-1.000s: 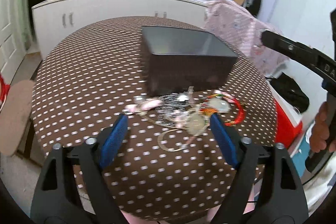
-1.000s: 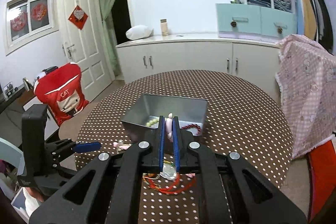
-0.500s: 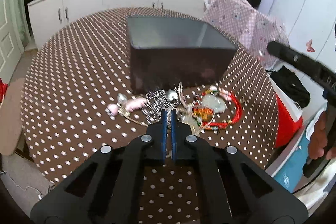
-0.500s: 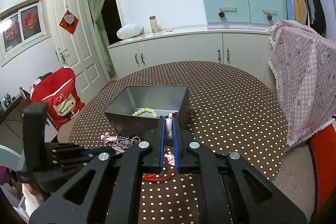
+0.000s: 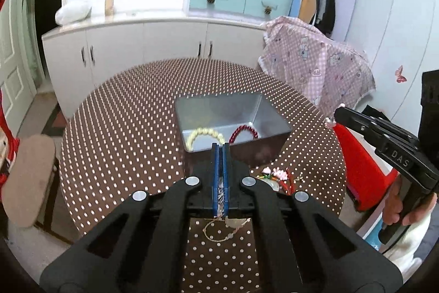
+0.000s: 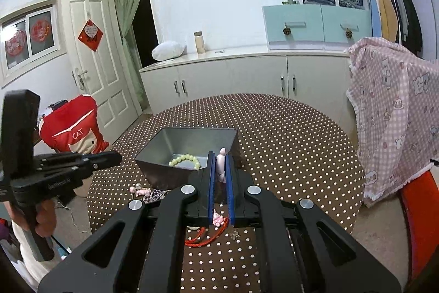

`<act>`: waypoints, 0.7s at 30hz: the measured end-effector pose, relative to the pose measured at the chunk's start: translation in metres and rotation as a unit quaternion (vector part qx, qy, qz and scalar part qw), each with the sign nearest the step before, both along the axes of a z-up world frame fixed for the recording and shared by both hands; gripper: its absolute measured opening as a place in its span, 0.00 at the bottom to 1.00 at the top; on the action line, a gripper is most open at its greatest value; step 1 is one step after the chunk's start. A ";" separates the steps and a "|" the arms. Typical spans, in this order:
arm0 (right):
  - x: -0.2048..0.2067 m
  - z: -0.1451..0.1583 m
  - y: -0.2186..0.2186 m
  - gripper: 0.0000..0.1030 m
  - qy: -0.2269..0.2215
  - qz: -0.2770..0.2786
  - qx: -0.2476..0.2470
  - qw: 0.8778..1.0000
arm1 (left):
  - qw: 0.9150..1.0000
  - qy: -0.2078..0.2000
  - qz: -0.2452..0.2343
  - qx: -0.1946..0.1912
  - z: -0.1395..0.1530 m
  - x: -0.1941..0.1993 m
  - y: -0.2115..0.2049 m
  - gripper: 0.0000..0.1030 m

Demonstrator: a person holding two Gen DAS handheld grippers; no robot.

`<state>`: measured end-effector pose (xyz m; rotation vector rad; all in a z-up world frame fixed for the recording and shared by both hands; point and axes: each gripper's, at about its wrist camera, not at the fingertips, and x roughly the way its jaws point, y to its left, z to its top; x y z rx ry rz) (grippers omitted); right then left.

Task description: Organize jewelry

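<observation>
Jewelry lies in two places: some in the tin [image 5: 271, 118] on our dotted table [image 5: 123, 134], some in a loose pile [image 5: 277, 175] just in front of it. Inside the tin we see pale beads [image 5: 204, 134] and red beads [image 5: 244, 130]. Our left gripper [image 5: 218, 147] is raised over the tin's near edge, squeezed tight on a silvery chain [image 5: 219, 194] that hangs below. Our right gripper [image 6: 219, 160] is also up near the tin, pinching a pink charm [image 6: 220, 164], with a red cord [image 6: 204, 238] under it on the table. A pink cloth [image 6: 397, 123] hangs at the right.
</observation>
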<state>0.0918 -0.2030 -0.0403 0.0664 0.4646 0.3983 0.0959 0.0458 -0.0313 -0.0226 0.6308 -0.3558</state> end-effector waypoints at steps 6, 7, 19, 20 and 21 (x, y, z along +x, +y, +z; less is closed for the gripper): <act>0.002 -0.009 -0.003 0.06 0.014 0.000 0.003 1.000 | 0.999 0.019 -0.007 0.034 -0.023 -0.006 -0.005 0.21; 0.003 -0.010 -0.004 0.06 0.016 0.000 0.004 1.000 | 0.999 0.026 -0.007 0.037 -0.027 -0.005 -0.006 0.42; 0.004 -0.018 -0.005 0.06 0.028 0.000 0.006 1.000 | 0.996 0.086 -0.010 0.039 -0.074 0.006 -0.022 0.28; 0.005 -0.018 -0.006 0.06 0.029 -0.001 0.006 1.000 | 0.995 0.092 -0.010 0.043 -0.077 0.009 -0.025 0.25; 0.006 -0.018 -0.007 0.06 0.030 -0.003 0.007 1.000 | 0.995 0.088 -0.009 0.045 -0.079 0.010 -0.026 0.23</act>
